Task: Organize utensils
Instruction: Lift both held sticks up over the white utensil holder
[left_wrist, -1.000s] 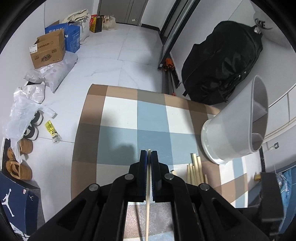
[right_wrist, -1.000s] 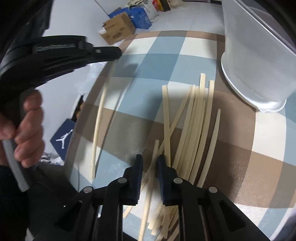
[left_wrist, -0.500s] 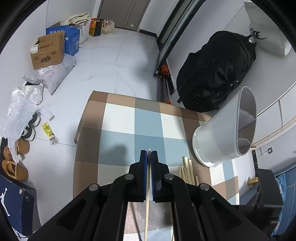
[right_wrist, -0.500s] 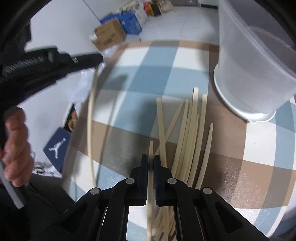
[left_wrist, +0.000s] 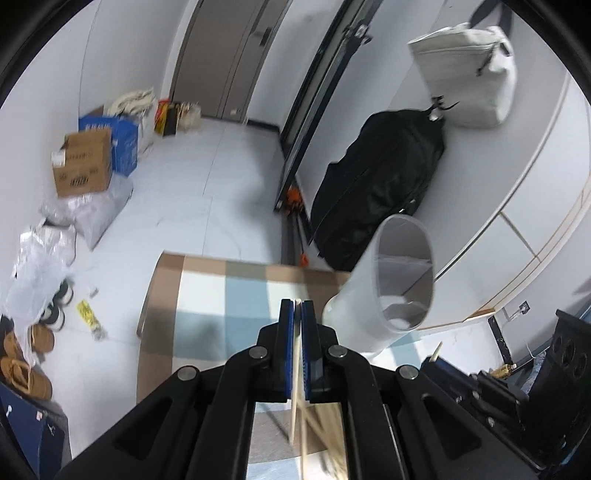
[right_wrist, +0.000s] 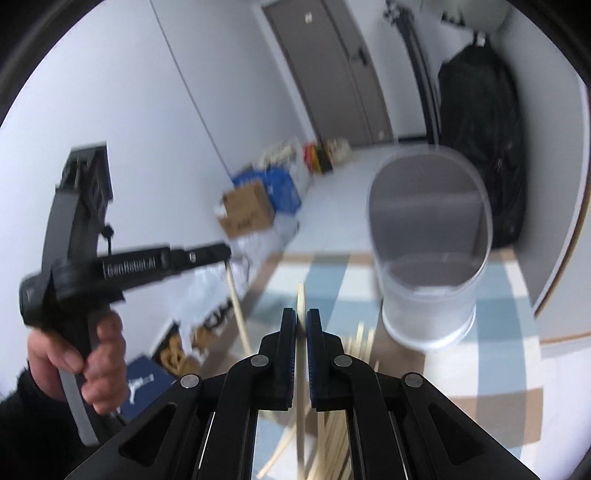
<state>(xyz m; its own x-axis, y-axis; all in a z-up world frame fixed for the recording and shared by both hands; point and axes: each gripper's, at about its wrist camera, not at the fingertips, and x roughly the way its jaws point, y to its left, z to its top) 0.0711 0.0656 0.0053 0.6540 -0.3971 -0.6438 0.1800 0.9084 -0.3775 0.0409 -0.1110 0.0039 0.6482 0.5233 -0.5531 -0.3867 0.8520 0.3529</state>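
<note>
The left gripper (left_wrist: 297, 317) is black plastic with blue pads on the inside of its fingers (left_wrist: 286, 350). Round silver screws sit behind the fingers. The right gripper (right_wrist: 301, 325) looks the same. White letters run along the left gripper's side. The hand (right_wrist: 79, 365) has a black sleeve (right_wrist: 26, 417).

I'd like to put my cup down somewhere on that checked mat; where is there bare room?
Bare squares lie left of the white utensil holder, toward the checked mat far edge. Crowded: the near side, where loose chopsticks pile below both grippers.
</note>
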